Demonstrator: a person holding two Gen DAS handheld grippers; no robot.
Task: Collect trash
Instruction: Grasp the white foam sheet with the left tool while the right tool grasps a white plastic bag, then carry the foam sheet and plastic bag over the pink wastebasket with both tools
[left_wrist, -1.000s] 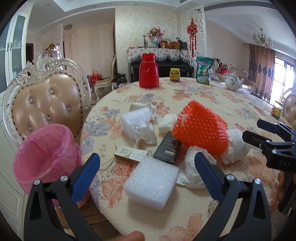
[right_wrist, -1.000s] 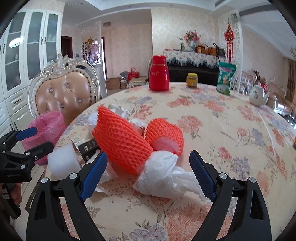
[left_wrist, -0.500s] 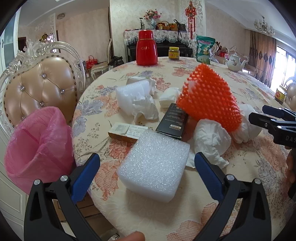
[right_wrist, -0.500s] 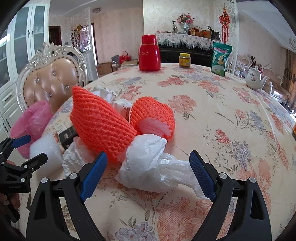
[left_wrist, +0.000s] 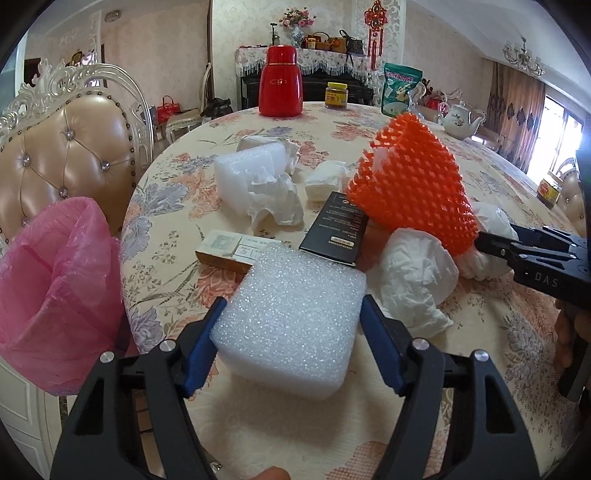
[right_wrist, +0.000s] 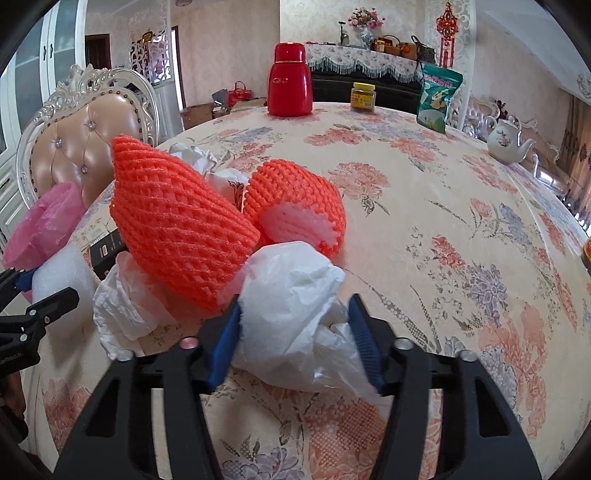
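Observation:
My left gripper is shut on a white foam block at the near edge of the floral table. My right gripper is shut on a crumpled white plastic bag. Two orange foam nets lie just behind that bag. In the left wrist view the big net, another white bag, a black box, a flat carton and crumpled foam and tissue lie around the block. A bin with a pink liner stands left of the table.
A padded chair stands behind the bin. A red flask, a jar, a green snack bag and a teapot stand at the far side of the table.
Both grippers moved forward and closed: the left jaws came in on the foam block, the right jaws on the white plastic bag.

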